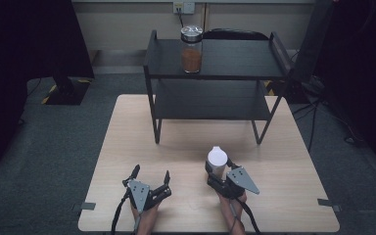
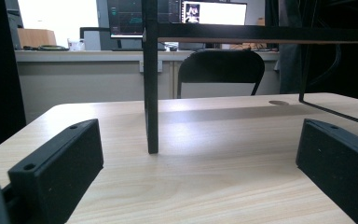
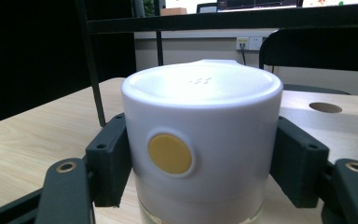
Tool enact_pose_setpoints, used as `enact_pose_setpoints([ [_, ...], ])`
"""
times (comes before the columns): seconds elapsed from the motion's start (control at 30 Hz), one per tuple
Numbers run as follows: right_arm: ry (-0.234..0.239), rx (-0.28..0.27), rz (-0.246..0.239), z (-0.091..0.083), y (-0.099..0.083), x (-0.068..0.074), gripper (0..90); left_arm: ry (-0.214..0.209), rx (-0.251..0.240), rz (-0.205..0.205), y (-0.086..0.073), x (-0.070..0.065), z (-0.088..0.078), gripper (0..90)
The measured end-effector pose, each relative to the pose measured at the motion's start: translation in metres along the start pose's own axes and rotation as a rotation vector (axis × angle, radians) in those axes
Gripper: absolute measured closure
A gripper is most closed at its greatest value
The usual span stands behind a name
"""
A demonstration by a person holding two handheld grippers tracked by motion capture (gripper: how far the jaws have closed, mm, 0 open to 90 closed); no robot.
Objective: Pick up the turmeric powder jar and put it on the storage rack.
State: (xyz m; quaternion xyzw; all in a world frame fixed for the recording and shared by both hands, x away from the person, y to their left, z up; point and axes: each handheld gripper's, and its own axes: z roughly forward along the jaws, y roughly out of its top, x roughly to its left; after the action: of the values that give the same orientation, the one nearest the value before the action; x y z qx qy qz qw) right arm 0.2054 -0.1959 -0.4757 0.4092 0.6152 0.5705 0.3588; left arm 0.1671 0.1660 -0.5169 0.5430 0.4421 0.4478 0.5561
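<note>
Right gripper point(image 1: 219, 172) jaws pinching a white-lidded round container point(image 1: 216, 160) on the pale wooden counter point(image 1: 186, 147), left gripper point(image 1: 151, 177) jaws spread on nothing, bare counter between them and the far black metal shelf rack point(image 1: 215, 88)

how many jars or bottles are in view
2. A glass jar of brown contents stands on the black shelf's top tier; a white-capped bottle sits on the table, clamped in the right gripper.
</note>
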Motion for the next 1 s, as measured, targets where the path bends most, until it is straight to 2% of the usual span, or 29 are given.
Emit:
enact_pose_setpoints([
  [0.1, 0.01, -0.002, -0.026, -0.001, 0.005, -0.001, 29.7, 0.0, 0.0, 0.0, 0.0, 0.0, 0.0, 0.1],
  [0.23, 0.01, 0.013, -0.03, -0.002, 0.014, -0.003, 29.7, 0.0, 0.0, 0.0, 0.0, 0.0, 0.0, 0.1],
  [0.6, 0.082, 0.005, -0.046, -0.009, 0.028, -0.019, 29.7, 0.0, 0.0, -0.001, 0.0, 0.0, 0.0, 0.1],
  [0.77, 0.108, 0.0, -0.034, -0.012, 0.035, -0.026, 29.7, 0.0, 0.0, -0.001, 0.0, 0.0, 0.0, 0.1],
  [1.0, 0.142, -0.003, -0.051, -0.014, 0.046, -0.032, 29.8, 0.0, 0.0, -0.001, 0.0, 0.0, 0.0, 0.1],
])
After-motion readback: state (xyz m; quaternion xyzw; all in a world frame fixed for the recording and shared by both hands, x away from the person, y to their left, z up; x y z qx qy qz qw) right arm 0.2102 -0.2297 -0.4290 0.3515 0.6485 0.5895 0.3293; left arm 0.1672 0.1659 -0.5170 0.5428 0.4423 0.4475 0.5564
